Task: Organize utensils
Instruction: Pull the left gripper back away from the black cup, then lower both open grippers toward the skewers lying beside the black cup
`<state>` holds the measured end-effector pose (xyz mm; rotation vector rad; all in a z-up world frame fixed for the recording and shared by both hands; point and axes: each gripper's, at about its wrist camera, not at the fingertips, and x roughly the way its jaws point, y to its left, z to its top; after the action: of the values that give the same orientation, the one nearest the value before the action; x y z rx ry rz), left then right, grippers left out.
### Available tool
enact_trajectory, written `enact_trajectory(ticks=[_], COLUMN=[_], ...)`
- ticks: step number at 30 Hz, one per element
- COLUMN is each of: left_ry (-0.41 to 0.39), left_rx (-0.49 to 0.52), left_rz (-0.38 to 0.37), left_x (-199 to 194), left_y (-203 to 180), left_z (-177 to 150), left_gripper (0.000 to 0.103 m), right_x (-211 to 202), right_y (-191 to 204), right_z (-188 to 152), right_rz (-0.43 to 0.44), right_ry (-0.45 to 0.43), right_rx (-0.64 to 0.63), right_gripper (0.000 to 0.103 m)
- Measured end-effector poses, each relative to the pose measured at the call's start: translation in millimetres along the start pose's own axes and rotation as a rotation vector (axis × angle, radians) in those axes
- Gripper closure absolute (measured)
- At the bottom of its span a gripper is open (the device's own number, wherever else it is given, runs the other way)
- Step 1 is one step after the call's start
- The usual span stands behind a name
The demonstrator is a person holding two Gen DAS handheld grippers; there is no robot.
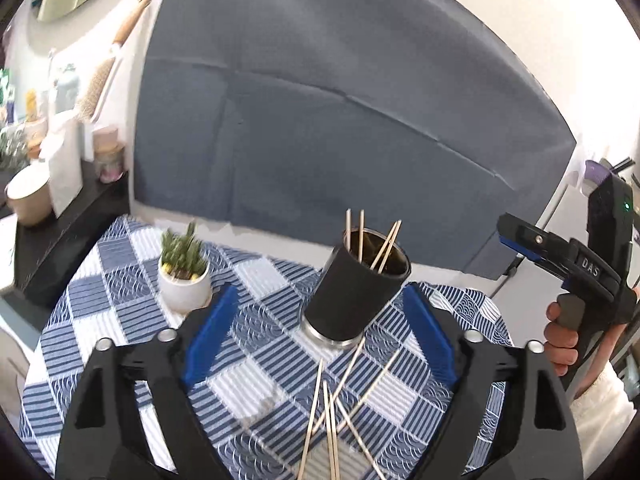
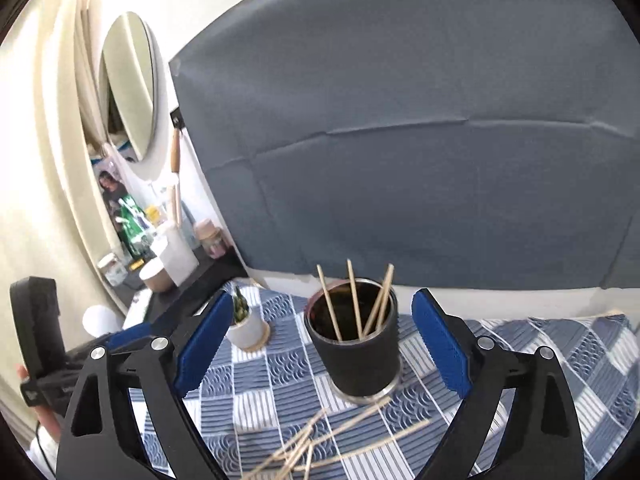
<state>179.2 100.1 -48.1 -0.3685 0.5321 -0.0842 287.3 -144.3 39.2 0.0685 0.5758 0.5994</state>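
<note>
1. The left tool [image 1: 316,336] hung over the bench with its blue-padded fingers [image 1: 208,336] spread wide apart and nothing between them.
2. The right tool [image 2: 320,344] was likewise parted and empty; its fingers [image 2: 440,344] flanked the cup in its own view without touching it.
3. Nearest both cameras, a loose heap of wooden skewers [image 1: 332,412] lay crossed on the checked blue-and-white cloth [image 1: 120,320] covering the bench, just in front of the cup's base.
4. The black cup [image 1: 356,296] with a metal rim stood upright on the cloth, beyond the heap. Four skewers [image 2: 360,304] stood inside it, leaning against the rim.
5. To the cup's left, apart from it, a small potted plant [image 1: 184,276] in a white pot sat on the cloth.
6. Behind the bench hung a grey-blue backdrop [image 1: 340,100].
7. To the far left, a dark shelf [image 1: 68,232] carried jars and containers; a round mirror [image 2: 130,84] hung on the wall above.
</note>
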Motion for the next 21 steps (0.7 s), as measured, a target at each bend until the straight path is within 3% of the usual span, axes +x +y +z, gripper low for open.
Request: enact_trajectory(ticks=[8,18,21], left_ry=[0.077,0.188,0.237], left_rx=[-0.022,0.021,0.019], left_rz=[0.061,0.169,0.225], left_x=[-30.4,-43.4,-43.2], left_y=[36.3,80.5,93.3], left_z=[-18.3,-31.1,-40.0], left_gripper=[0.008,0.006,0.006], right_x=[-40.3,-69.7,-60.0], right_y=[-4.0,-16.3,-19.3], right_z=[-22.2,-90.0,-112.2], right_rz=[-0.124,-0.347,-0.305], right_ry=[0.044,0.045,0.124], right_rx=[0.027,0.049,0.058], right_gripper=[0.012,0.008,0.008])
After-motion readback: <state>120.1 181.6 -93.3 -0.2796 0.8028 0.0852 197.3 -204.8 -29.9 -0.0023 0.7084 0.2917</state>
